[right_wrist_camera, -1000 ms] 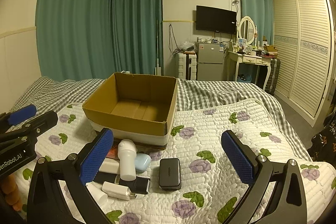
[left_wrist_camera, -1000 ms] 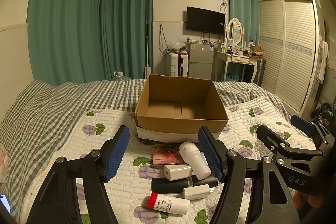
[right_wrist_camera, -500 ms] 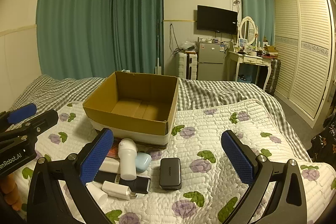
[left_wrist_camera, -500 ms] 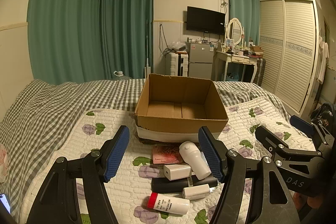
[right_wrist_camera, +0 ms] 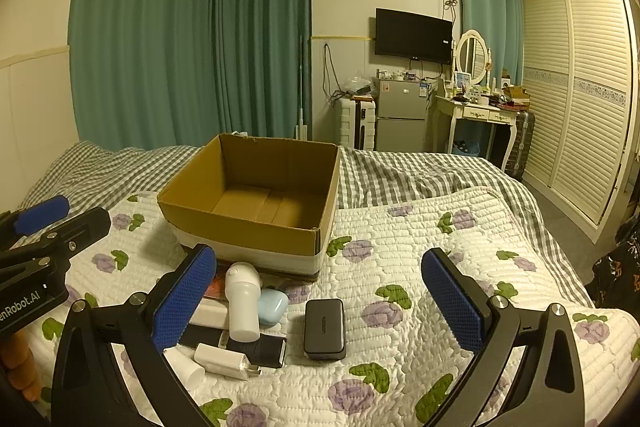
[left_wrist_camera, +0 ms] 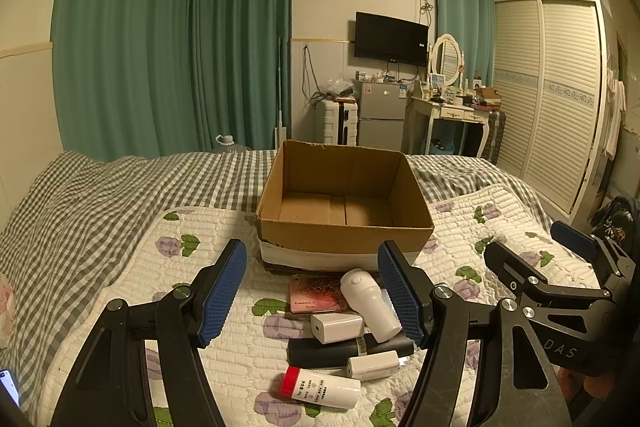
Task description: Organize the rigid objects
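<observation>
Blue-padded fingers of the left gripper (left_wrist_camera: 312, 295) and right gripper (right_wrist_camera: 320, 301) stay spread wide, holding nothing, barely moved since earlier. Beneath them a red-capped tube (left_wrist_camera: 320, 388), charger (left_wrist_camera: 337, 327) and white bottle (right_wrist_camera: 241, 301) lie unmoved on the quilt (right_wrist_camera: 420, 307), before the empty cardboard box (left_wrist_camera: 344, 231).

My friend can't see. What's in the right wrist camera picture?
An open right gripper hovers above a flowery quilt with an empty cardboard box behind. In front lie a white bottle, a light blue case and a dark grey case.
</observation>
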Demonstrator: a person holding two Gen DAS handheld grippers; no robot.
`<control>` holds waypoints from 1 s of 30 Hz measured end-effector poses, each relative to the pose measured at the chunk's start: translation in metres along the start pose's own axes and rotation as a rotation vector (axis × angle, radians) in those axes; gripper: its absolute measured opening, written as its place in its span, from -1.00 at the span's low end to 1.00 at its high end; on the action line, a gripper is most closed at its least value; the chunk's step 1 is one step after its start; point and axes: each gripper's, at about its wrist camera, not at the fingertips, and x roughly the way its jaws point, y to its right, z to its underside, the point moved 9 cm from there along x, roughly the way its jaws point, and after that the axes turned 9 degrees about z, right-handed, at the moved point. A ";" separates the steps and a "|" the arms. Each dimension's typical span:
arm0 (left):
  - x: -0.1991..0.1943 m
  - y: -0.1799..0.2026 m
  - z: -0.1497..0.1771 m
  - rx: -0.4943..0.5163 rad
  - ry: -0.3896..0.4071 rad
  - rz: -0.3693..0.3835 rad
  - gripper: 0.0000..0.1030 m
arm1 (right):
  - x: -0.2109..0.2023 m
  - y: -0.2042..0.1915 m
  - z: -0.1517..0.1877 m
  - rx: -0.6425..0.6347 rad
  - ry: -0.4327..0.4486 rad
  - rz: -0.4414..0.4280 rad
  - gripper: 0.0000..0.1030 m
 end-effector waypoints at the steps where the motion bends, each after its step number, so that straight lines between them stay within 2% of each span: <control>1: 0.000 0.000 0.000 -0.001 0.000 0.000 0.38 | 0.000 0.000 0.000 -0.001 0.000 0.000 1.00; 20: 0.001 0.002 0.001 -0.010 0.003 0.002 0.38 | -0.003 -0.001 -0.003 -0.023 0.001 -0.003 1.00; 26: 0.013 0.002 0.009 -0.024 -0.032 -0.005 0.38 | 0.021 0.002 0.005 -0.093 -0.058 0.006 1.00; 30: 0.030 -0.002 0.023 -0.038 -0.083 -0.020 0.38 | 0.053 0.013 0.029 -0.097 -0.151 0.021 1.00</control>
